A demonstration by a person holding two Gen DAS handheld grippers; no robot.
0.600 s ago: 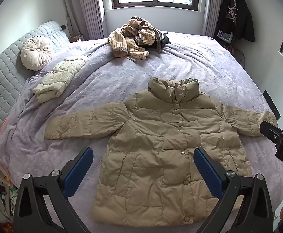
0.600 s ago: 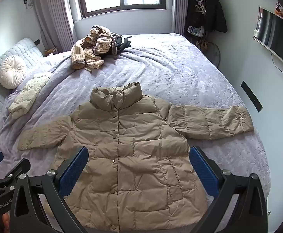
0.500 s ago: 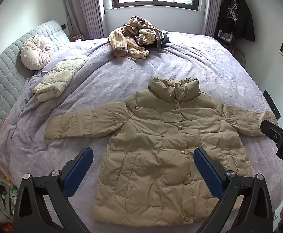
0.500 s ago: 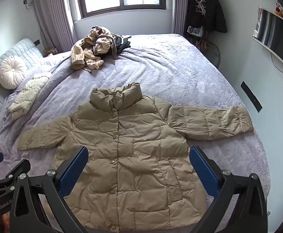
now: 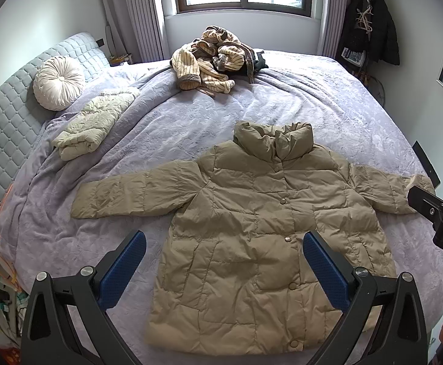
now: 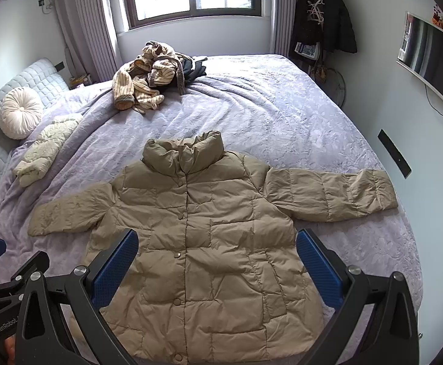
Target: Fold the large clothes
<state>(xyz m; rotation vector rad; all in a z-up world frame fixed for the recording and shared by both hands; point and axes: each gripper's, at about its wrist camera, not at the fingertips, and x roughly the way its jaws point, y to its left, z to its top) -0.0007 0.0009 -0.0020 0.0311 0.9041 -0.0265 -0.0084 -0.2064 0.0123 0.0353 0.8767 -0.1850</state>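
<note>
Khaki jacket [image 5: 261, 243] lies flat as before; seemingly nothing shifted.

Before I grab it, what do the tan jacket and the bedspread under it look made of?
Tan jacket: looks like thin, smooth synthetic shell over puffy filling; quilted panels, faint sheen, fine crinkles, snap buttons. Probably slippery. Bedspread: soft matte lilac fabric with an embossed leafy pattern, plush-looking; fibre unclear.

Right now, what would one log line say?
stage: before first fold | khaki puffer jacket: flat on bed, sleeves out | left gripper: open | right gripper: open
</note>
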